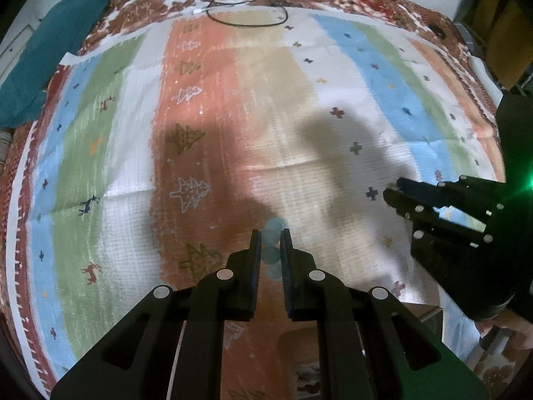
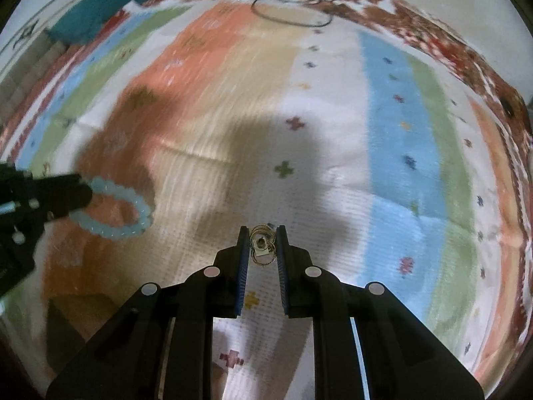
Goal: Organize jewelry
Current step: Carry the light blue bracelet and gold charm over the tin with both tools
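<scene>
My left gripper [image 1: 270,238] is shut on a pale blue beaded bracelet [image 1: 273,253] and holds it above the striped cloth. In the right wrist view the same left gripper [image 2: 80,196] comes in from the left with the bracelet [image 2: 118,211] hanging as a loop from its tips. My right gripper [image 2: 262,233] is shut on a small bunch of gold rings and earrings [image 2: 263,246], held above the cloth. In the left wrist view the right gripper [image 1: 394,190] enters from the right; its load is hidden there.
A striped, patterned cloth [image 1: 233,116] covers the surface. A teal cushion [image 1: 50,53] lies at the far left. Black and white cables [image 1: 246,3] lie at the far edge. A brown cardboard box [image 2: 76,320] sits low at the left in the right wrist view.
</scene>
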`<state>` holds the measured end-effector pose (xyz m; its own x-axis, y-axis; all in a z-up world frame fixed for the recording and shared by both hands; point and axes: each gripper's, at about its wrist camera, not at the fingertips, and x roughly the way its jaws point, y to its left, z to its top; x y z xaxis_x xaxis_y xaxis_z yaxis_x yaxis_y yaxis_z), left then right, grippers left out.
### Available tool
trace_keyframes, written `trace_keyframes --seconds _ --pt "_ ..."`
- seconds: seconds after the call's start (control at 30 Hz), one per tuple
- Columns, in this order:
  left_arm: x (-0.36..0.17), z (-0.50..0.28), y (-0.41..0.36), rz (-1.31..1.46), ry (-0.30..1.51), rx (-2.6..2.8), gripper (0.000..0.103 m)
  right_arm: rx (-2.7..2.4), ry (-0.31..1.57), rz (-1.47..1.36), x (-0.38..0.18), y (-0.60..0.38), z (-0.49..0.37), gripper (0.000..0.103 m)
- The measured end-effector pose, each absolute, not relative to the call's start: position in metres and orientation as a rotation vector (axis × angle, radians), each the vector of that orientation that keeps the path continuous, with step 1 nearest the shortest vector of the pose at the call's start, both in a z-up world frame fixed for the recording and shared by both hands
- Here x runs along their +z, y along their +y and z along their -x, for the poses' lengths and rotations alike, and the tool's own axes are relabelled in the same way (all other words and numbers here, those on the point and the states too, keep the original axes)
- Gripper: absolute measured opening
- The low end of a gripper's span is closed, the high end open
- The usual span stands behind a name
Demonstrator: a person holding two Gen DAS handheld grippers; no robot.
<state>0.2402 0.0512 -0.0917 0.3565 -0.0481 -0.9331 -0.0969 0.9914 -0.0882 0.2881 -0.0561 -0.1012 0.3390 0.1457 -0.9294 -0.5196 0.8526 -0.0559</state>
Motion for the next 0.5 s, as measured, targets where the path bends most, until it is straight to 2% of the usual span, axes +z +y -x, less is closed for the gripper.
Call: trace_keyframes --seconds 0.5 --pt "-0.055 -0.221 0.037 0.151 1.119 0.003 0.011 0.377 1.086 0.323 -0.072 -0.076 -0.266 0.017"
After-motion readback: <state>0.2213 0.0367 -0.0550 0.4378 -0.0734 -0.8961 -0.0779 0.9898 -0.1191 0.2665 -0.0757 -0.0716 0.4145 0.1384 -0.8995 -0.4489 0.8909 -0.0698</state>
